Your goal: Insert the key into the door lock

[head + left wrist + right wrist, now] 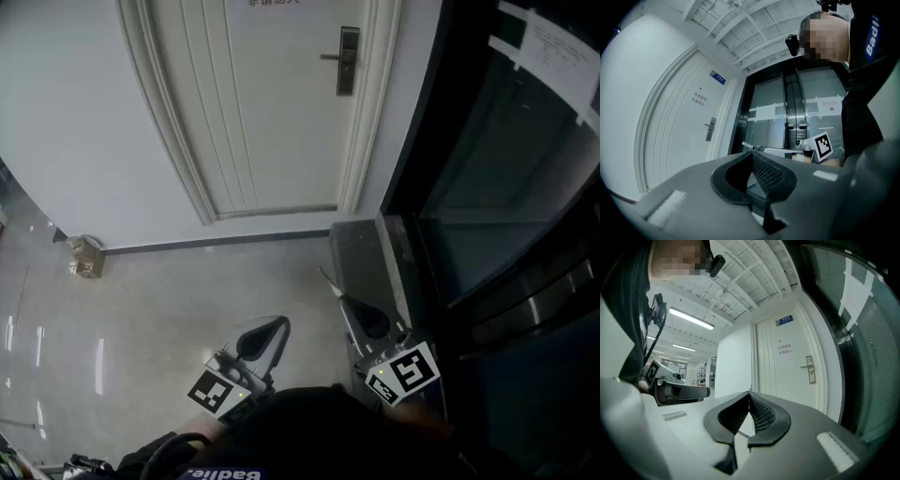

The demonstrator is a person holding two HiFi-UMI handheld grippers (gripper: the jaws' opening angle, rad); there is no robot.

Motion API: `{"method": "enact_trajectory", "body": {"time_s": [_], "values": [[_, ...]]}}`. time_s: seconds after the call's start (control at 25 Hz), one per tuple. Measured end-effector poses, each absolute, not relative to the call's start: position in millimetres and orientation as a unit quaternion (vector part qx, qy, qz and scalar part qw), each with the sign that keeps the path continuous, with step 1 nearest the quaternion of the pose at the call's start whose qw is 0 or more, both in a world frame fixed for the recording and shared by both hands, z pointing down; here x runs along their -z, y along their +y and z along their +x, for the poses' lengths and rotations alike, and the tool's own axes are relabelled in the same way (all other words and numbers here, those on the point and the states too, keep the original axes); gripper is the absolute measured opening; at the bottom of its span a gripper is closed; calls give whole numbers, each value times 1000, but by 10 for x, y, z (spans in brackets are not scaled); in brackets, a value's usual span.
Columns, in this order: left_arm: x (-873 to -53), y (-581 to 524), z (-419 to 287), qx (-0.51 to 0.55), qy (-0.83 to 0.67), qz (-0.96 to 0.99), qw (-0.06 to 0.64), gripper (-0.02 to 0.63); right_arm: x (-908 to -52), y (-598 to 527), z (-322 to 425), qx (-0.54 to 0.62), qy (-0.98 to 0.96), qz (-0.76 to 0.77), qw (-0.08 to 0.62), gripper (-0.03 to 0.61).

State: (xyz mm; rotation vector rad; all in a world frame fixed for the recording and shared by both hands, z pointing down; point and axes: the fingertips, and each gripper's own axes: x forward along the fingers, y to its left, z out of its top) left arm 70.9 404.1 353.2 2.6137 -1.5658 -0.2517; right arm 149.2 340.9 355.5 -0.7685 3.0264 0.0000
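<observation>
The white door [253, 112] is smooth satin paint, its lock [348, 61] dull brushed metal, the pale floor [150, 300] polished and glossy, the dark glass panels [506, 187] shiny with paper sheets [558, 56] stuck on, the key [750, 145] bare metal, and the left gripper [752, 154] and right gripper [750, 393] matt grey plastic with black meshed pads [764, 417].

A white panelled door [253, 112] is standing ahead, a metal lever-handle lock [348, 61] near its right edge, a dark-framed glass partition [506, 169] to its right. A small cardboard box [86, 257] is lying left on the grey floor [169, 300]. The left gripper [281, 322] is hovering left of the right gripper [343, 296], a metal key [329, 279] jutting ahead of it.
</observation>
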Motion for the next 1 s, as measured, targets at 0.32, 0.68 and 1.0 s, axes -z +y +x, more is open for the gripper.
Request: {"method": "enact_trajectory", "body": {"time_s": [0.32,0.68,1.0], "values": [[-3533,4033,744,83,-512,854,45,17,-3553,3401,1523,3,969,-247,9,9],[-3590,4016,860,75,-512,855,49,17,-3487,3401,1629,71,971,-218,64,9],[-3558,3724,1131,59,-520,851,44,17,-3532,3091,2033,112,965,-219,88,9]]}}
